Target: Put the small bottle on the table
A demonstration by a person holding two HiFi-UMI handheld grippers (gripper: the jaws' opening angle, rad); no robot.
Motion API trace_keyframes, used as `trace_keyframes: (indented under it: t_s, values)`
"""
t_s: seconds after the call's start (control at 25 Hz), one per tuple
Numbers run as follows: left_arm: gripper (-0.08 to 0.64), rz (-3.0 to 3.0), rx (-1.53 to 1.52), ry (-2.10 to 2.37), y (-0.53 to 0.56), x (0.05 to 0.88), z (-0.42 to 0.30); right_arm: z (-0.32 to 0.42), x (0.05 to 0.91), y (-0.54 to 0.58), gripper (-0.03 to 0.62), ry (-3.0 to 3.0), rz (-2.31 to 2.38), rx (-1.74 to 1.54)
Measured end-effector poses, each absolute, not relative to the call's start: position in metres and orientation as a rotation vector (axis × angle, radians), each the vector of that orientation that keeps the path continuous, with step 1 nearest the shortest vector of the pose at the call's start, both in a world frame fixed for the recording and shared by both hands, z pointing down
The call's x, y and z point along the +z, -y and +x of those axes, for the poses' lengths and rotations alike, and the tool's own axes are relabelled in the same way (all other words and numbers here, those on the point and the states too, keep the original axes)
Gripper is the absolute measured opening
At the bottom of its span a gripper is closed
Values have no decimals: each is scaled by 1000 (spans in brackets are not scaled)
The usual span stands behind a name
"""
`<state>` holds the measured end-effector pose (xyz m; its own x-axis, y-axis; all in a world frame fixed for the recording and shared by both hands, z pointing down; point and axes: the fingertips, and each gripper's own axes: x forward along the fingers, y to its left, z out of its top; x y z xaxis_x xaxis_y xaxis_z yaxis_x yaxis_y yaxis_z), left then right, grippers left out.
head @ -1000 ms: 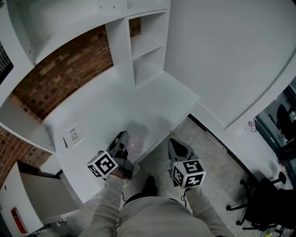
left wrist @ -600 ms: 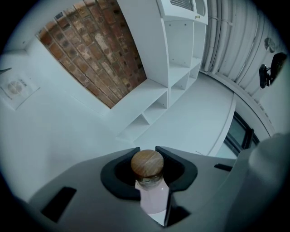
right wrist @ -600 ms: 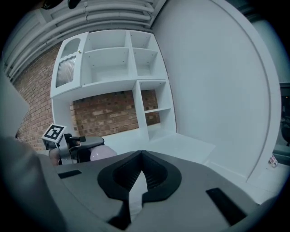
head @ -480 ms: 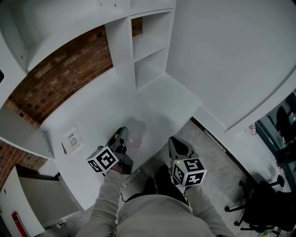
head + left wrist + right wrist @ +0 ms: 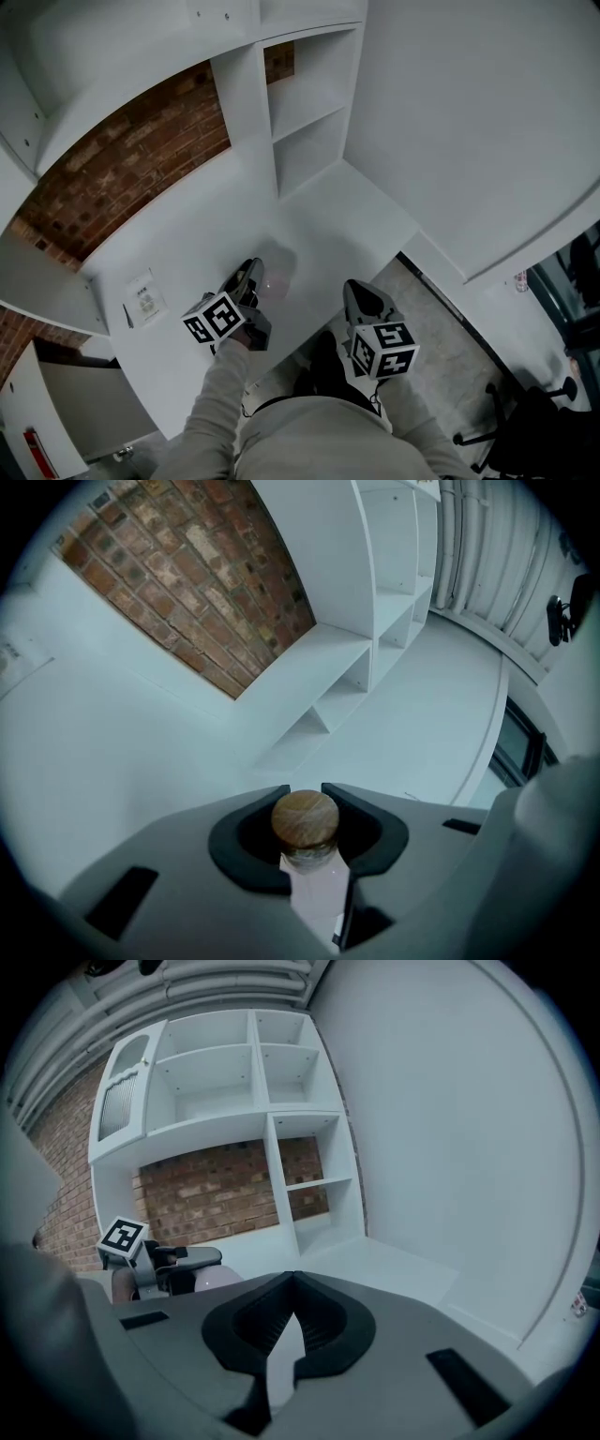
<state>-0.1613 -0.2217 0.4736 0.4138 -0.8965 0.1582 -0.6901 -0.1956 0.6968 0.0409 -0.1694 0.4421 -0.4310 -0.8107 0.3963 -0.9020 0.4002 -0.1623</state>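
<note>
White covers nearly everything in the head view: the bench (image 5: 187,234) running from the lower left toward the centre right of the frame, the open shelves (image 5: 305,94) at the upper centre, and the broad panel filling the upper right, with a red-brown brick wall (image 5: 122,169) showing between them at the upper left. Just below the centre of that frame the left gripper (image 5: 251,273) reaches over the near part of the bench, its marker cube (image 5: 216,319) toward the person. In the left gripper view its jaws are pinching the small bottle (image 5: 314,883), a clear one with a rounded wooden stopper (image 5: 305,819); the dark pads close on the neck just under the stopper, which pokes out past the jaw tips. Whether the bottle's base touches the bench I cannot tell. The right gripper (image 5: 352,286) sits to the lower right of centre, off the bench edge and over the grey floor (image 5: 441,337), apart from the left one. Its jaws are pressed together at the tips, with nothing between them. A small paper (image 5: 145,298) lies flat on the bench at the left, and a black chair (image 5: 525,412) stands at the lower right corner.
</note>
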Motion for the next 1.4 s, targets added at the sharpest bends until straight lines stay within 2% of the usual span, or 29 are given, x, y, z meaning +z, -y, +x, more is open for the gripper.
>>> trace_keyframes:
  t_s: [0.68, 1.4]
  values:
    - [114, 2002, -142, 1521, 342, 512, -145, 64, 459, 261, 28, 2391, 1426, 554]
    - [112, 2181, 296, 1580, 426, 545, -102, 87, 477, 301, 28, 2351, 1419, 604]
